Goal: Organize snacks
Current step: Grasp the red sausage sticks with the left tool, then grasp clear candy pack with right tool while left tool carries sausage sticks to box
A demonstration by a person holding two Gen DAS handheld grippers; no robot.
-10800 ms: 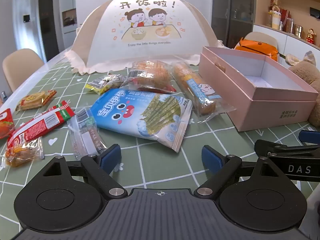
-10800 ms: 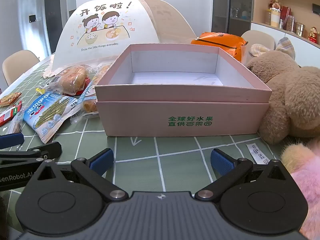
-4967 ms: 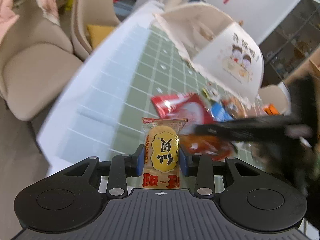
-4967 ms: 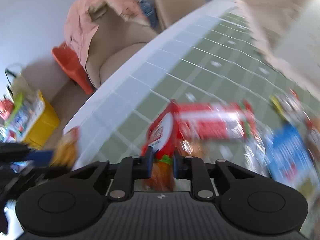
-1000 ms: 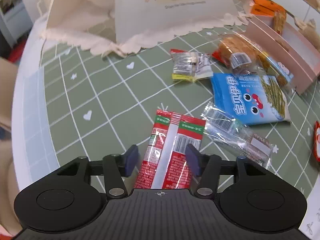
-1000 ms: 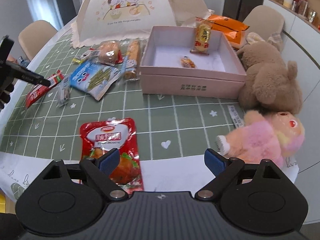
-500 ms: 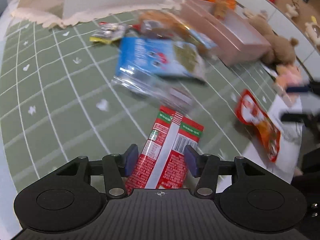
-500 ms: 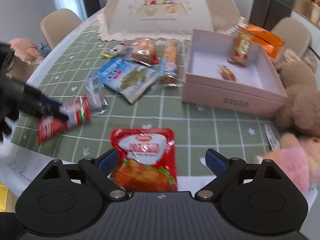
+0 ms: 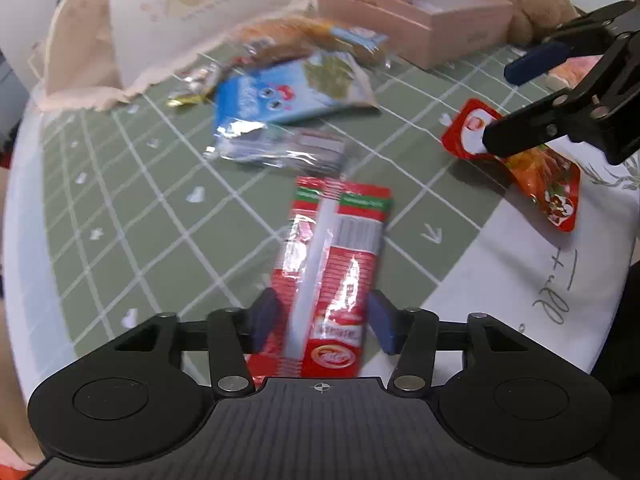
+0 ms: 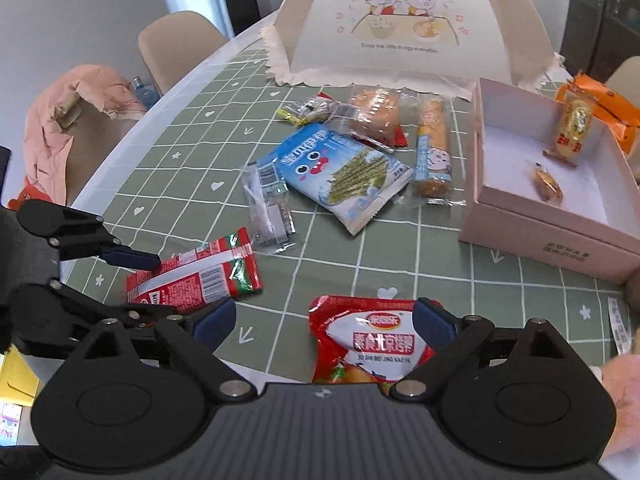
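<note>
we take the pink box (image 10: 552,236) as our landmark — it sits open on the green checked tablecloth (image 10: 400,264), with a yellow wrapped snack (image 10: 572,126) leaning upright against its far wall and a small orange candy (image 10: 547,184) lying on its floor.

well to the left of the box, our left gripper (image 9: 322,320) has its jaws closed onto a red and green packet (image 9: 332,272), the blue pads pressing both long edges; the packet points forward from the fingers, toward the box.

our right gripper (image 10: 322,318) is on the near side of the box, close to the table edge, jaws spread wide apart. a red pouch (image 10: 370,344) lies flat between the pads, neither pad touching it in the right wrist view.

between the left gripper and the box lie the loose snacks: a clear wrapped pack (image 10: 268,208), then a blue seaweed bag (image 10: 340,172), then a long biscuit pack (image 10: 432,148) just beside the box's left wall. a bread pack (image 10: 376,114) and a small yellow-edged packet (image 10: 308,110) lie farther back, near the food cover tent (image 10: 404,20) that stands beyond the box's far left corner.
</note>
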